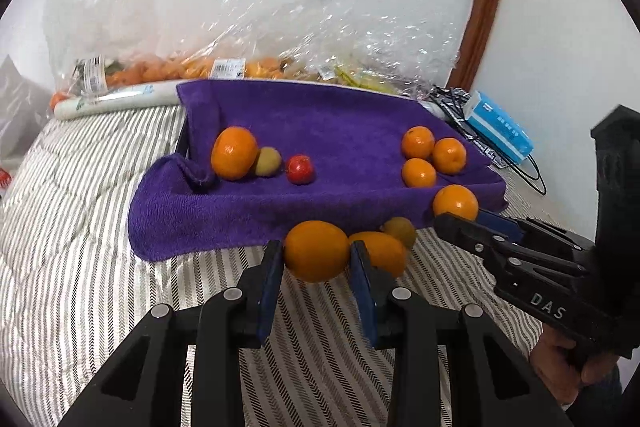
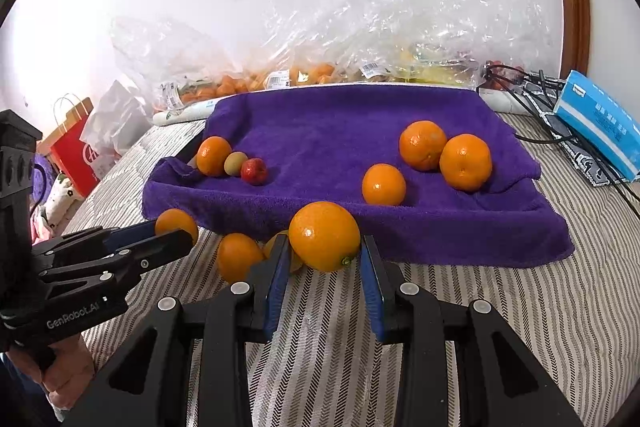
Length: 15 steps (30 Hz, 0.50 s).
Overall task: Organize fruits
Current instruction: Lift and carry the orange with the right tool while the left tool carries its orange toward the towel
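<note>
Striped bed, purple towel (image 2: 320, 131) w/ sorted fruit. L tongs (image 1: 316, 257) pinch orange (image 1: 316, 251), R tongs (image 2: 324, 247) pinch another orange (image 2: 324, 235); both just off towel's near edge. Keep squeeze light, lift clear, set w/ orange trio (image 2: 424, 145) on right; round, will roll.

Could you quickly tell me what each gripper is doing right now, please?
Left gripper: shut on an orange.
Right gripper: shut on another orange.
</note>
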{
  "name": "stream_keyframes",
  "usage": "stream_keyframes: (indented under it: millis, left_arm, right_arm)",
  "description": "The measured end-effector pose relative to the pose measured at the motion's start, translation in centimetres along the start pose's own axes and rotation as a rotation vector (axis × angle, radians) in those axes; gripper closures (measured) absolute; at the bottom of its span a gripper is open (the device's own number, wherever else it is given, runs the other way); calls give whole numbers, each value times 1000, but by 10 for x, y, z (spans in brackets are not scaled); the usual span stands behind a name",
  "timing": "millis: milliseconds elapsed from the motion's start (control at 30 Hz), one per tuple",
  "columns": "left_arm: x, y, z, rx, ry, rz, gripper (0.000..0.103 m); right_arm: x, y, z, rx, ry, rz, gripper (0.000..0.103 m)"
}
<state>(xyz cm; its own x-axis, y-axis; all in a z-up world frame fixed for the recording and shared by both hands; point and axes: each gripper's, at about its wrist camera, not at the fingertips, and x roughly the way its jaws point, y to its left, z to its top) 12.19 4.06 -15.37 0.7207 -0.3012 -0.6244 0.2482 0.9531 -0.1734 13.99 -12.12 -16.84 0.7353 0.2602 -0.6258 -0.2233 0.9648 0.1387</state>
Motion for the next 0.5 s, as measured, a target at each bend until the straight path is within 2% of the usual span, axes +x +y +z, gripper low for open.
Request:
stream_keyframes:
  millis: [500]
  left_arm:
    - [-9,6,1,-26,-42,-4,71]
  right_arm:
    - [-12,-11,-2,60,-47,-9,69]
